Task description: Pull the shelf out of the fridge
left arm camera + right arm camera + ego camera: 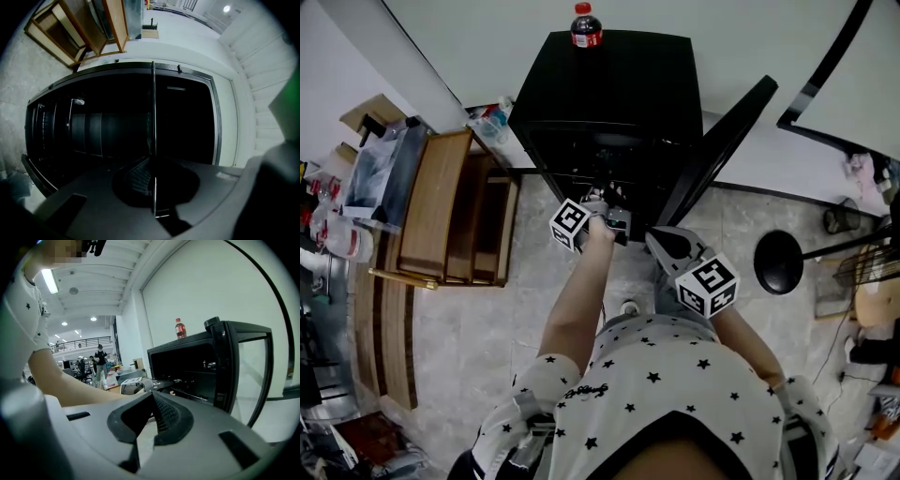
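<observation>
A black mini fridge stands against the wall with its door swung open to the right. My left gripper reaches into the fridge's opening. In the left gripper view the shelf shows edge-on as a thin pale line across the dark interior. It runs between the jaws, and my left gripper is shut on its front edge. My right gripper hangs lower, beside the door's bottom edge. Its jaws are together with nothing between them. The right gripper view shows the fridge from the side.
A cola bottle stands on top of the fridge. A wooden shelf unit stands to the left, with cluttered bins beyond it. A black round base rests on the floor at the right. People stand far off in the hall.
</observation>
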`<state>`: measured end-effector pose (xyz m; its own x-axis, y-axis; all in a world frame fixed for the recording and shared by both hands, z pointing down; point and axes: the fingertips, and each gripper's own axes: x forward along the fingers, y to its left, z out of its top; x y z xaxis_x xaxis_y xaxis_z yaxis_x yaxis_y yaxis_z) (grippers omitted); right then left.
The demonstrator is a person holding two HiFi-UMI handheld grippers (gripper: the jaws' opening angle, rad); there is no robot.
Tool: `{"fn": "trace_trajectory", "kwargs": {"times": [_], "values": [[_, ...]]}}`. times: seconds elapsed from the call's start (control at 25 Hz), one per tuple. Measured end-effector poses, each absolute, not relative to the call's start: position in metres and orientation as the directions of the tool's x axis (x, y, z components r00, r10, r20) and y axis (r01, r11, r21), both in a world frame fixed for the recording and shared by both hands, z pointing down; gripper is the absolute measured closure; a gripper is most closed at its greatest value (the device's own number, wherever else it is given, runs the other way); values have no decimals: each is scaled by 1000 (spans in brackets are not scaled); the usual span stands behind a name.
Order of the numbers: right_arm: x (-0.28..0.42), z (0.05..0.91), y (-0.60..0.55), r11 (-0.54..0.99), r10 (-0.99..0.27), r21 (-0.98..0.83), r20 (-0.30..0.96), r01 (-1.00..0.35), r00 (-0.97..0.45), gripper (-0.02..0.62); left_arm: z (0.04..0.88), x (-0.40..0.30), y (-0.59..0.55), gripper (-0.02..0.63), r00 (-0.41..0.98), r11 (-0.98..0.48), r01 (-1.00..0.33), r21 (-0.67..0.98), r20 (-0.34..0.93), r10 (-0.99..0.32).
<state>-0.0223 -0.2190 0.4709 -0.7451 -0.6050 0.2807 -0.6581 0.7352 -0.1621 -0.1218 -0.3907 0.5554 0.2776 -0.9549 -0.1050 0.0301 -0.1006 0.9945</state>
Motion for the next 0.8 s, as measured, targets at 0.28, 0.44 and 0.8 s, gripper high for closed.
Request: {"fn": "trace_trajectory", "kwargs": {"times": [0.28, 0.44, 0.8], "values": [[-23, 470, -211, 737, -604, -161, 280, -657, -746, 603, 556, -125, -372, 575, 276, -108, 32, 994, -113, -955], [-24, 470, -206, 740, -600, -161, 281, -653, -749, 603, 556, -126, -361, 575, 275, -111, 36, 993, -116, -954], [-29, 469, -202, 749, -592, -157, 278, -644, -757, 603, 555, -127, -345, 575, 276, -119, 43, 992, -126, -953]]}}
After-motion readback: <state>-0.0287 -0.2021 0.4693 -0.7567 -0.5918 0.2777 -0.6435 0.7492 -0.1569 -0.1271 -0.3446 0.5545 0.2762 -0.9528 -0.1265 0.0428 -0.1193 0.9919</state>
